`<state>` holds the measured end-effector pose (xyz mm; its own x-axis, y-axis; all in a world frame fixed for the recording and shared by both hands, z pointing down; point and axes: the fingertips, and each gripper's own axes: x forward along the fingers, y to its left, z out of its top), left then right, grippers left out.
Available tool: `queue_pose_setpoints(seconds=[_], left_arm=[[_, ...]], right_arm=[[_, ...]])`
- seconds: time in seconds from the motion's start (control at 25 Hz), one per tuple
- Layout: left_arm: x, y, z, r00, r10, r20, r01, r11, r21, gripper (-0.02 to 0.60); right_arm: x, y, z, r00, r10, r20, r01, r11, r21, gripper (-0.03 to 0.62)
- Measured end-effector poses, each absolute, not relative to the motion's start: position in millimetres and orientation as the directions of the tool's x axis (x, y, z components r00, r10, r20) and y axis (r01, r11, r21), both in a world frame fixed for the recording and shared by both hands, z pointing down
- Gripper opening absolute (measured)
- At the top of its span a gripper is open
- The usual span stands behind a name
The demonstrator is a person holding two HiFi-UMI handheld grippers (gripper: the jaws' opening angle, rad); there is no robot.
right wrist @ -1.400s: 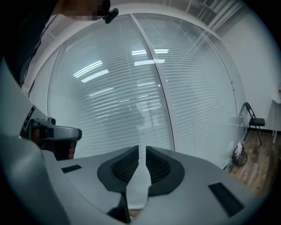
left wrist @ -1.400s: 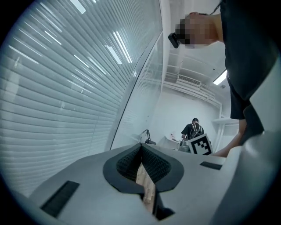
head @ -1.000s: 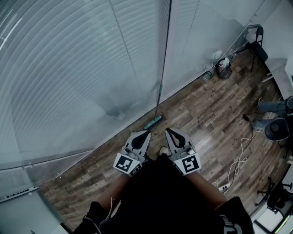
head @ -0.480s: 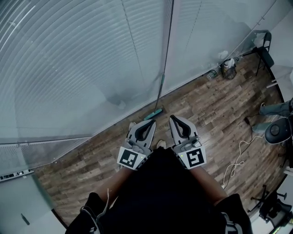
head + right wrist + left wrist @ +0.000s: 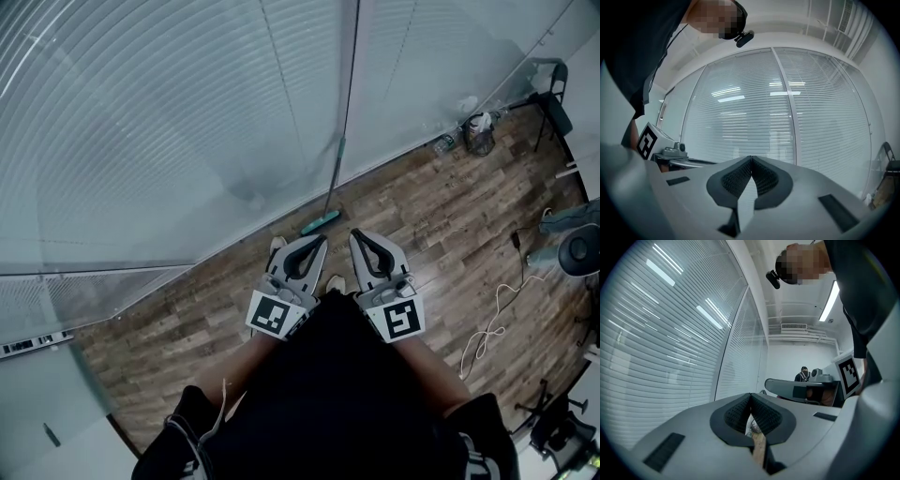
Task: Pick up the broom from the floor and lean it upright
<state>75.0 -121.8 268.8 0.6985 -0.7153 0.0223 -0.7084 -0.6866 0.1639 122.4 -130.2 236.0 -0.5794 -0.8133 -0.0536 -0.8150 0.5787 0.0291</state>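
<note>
— Both tongs have come up a touch since a second ago; the broom (image 5: 332, 187) has stayed put.

— Where is it?

— Upper middle of the head view. It stands upright with its handle leaning on the blinds (image 5: 169, 122). Its green head rests on the wood floor (image 5: 422, 225) at the foot of the glass.

— Do the tongs have hold of it?

— No. The left tongs (image 5: 321, 241) sit just below the broom head in the frame, clear of it, jaws pressed together on nothing. The right tongs (image 5: 355, 233) are beside them, closed and empty too.

— Anything else nearby?

— A white shoe (image 5: 277, 247) shows just left of the left tongs. At the right a pale cable (image 5: 487, 328) trails over the floor. A small bin (image 5: 480, 133) and a bottle (image 5: 444, 145) stand by the wall at the upper right.
</note>
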Motion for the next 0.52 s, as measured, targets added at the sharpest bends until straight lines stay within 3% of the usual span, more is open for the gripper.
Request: queue_pose_setpoints(seconds=[0.52], left_arm=[[79,-111,267,0.695,-0.719,-0.005,-0.709,-0.687,0.158,0.020]], right_arm=[[140,-126,254,-0.516,-0.856,0.024,-0.856,0.516,0.024,0.020]])
